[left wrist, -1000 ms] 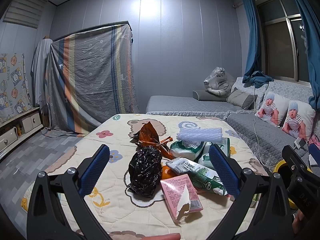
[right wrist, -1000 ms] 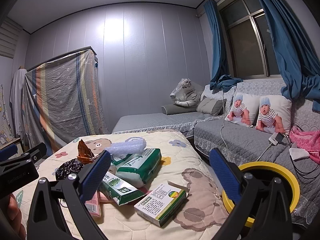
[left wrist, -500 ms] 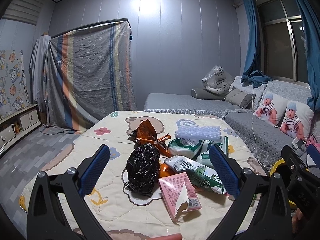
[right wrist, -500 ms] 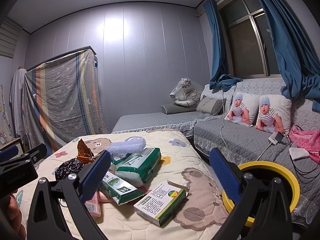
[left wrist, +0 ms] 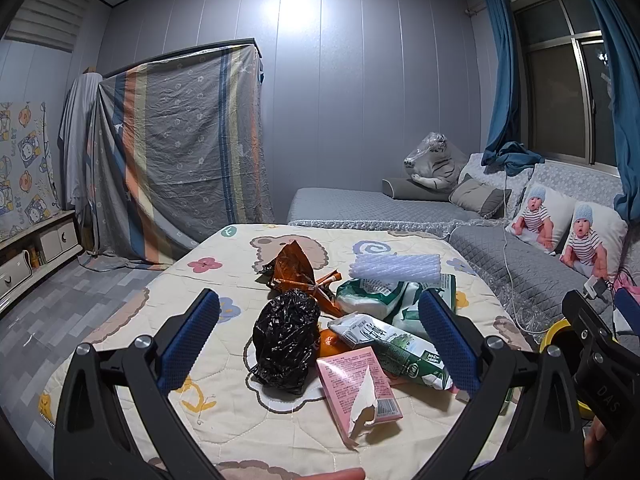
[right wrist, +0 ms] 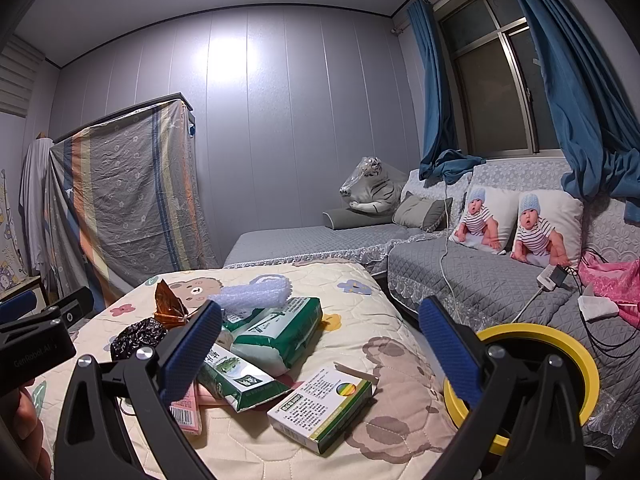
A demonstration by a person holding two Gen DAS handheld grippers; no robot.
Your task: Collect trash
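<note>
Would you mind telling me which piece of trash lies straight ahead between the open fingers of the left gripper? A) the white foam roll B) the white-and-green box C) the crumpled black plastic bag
C: the left wrist view shows the crumpled black plastic bag centred ahead of the left gripper.

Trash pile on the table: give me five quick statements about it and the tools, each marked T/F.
1. Both tools are open and empty. True: the left tool and right tool hold nothing.
2. The black bag is gripped by the left tool. False: it lies on the quilt, between the spread fingers, untouched.
3. The pink box has a torn flap. True.
4. The yellow bin stands on the table. False: it stands off the table's edge, beside the sofa.
5. The foam roll lies under the green packs. False: it rests on top of them.
</note>
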